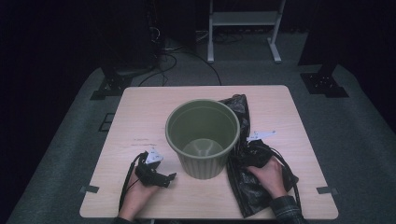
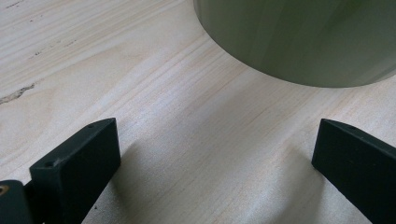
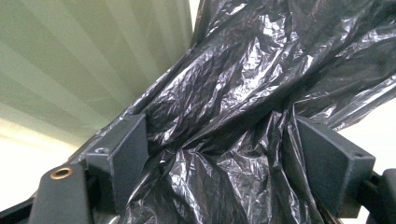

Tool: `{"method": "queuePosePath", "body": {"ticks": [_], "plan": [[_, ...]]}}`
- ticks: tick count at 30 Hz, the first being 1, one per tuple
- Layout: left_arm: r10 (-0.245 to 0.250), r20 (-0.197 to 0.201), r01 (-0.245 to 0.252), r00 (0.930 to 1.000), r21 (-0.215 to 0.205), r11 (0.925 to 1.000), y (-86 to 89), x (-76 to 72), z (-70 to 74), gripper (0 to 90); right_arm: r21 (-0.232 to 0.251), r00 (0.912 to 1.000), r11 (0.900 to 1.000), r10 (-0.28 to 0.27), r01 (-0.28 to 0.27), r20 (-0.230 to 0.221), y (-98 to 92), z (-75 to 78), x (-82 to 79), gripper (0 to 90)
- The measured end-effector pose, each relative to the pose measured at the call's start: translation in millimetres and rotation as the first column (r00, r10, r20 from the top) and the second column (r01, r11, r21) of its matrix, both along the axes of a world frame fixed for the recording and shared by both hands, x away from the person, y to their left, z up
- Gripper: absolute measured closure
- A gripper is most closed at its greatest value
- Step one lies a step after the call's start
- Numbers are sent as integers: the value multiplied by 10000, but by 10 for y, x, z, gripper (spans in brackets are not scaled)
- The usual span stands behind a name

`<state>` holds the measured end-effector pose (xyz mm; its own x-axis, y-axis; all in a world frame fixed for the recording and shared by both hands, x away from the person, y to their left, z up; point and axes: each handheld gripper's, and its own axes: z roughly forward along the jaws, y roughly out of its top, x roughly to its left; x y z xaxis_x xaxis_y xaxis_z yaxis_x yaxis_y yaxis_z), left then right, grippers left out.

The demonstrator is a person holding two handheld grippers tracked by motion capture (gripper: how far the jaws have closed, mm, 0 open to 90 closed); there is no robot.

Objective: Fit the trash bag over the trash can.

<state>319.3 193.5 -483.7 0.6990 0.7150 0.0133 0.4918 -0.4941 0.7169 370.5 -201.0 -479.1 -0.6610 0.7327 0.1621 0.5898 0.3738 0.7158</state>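
Over on the left of the high view, the left gripper (image 1: 164, 178) lies low on the wooden table (image 1: 140, 107), the person's left hand (image 1: 137, 193) wrapped round it. Its own view shows both jaws spread wide with only bare wood between them, and the green bin (image 2: 299, 42) just ahead. Centre table, that ribbed olive bin (image 1: 203, 137) stands upright, mouth open. Tucked against its right side, the black plastic bag (image 1: 245, 186) sprawls flat across the tabletop, running from behind the bin toward the near edge. On it sits the right gripper (image 1: 250, 151). In its own view the jaws stand apart with crinkled bag (image 3: 233, 140) bunched between them, film brushing both pads; whether they pinch it, I cannot tell.
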Motion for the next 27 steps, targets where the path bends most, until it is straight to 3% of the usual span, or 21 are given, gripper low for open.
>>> {"method": "queuePosePath", "body": {"ticks": [2,4,6,8,9,10,11,12,14,15,16,17,21,23,27], "plan": [[0,-2,0,10000,-1,10000,0,0,0,0,-502,9990,9987,-12,34,448,87,-12,-34,208],[0,-1,0,10000,-1,10000,0,0,0,0,-676,9983,9977,28,11,577,115,-15,-49,222],[-1,-1,1,10000,-1,10000,0,0,0,0,-1141,9956,9935,171,-65,917,171,-15,-86,292],[2,-1,-2,10000,0,10000,0,-1,0,0,-1131,9952,9935,211,-102,955,175,-16,-93,324],[5,-2,-5,10000,1,10000,0,-1,0,0,-1047,9938,9942,369,-259,1046,173,-10,-114,442],[5,-2,-5,10000,1,10000,0,-1,0,0,-1047,9938,9942,369,-259,1046,173,-10,-114,442],[6,-1,-6,10000,2,10000,0,-1,0,0,-972,9929,9946,470,-364,1090,168,-7,-129,572],[6,-1,-6,10000,2,10000,0,-1,0,0,-972,9929,9946,470,-364,1090,168,-7,-129,572],[12,5,-12,10000,-1,10000,0,-2,-1,0,-922,9916,9942,662,-560,1115,157,-4,-141,700],[6,0,-6,10000,2,10000,0,-2,0,0,-875,9901,9935,823,-726,1135,146,-7,-146,809],[3,-2,-3,10000,7,10000,1,-2,0,0,-875,9901,9935,823,-726,1135,146,-7,-146,809],[9,2,-9,10000,1,10000,0,-2,0,0,-813,9891,9927,980,-894,1098,139,-10,-155,880],[4,4,-4,10000,4,10000,1,-2,0,0,-559,9887,9922,1161,-1111,952,105,-19,-149,892],[2,-1,-2,10000,5,10000,1,-2,0,0,-270,9887,9908,1345,-1329,663,67,-19,-152,892],[2,-2,-2,10000,5,10000,1,-2,0,0,-229,9857,9871,1597,-1586,538,24,-1,-182,894]]}}
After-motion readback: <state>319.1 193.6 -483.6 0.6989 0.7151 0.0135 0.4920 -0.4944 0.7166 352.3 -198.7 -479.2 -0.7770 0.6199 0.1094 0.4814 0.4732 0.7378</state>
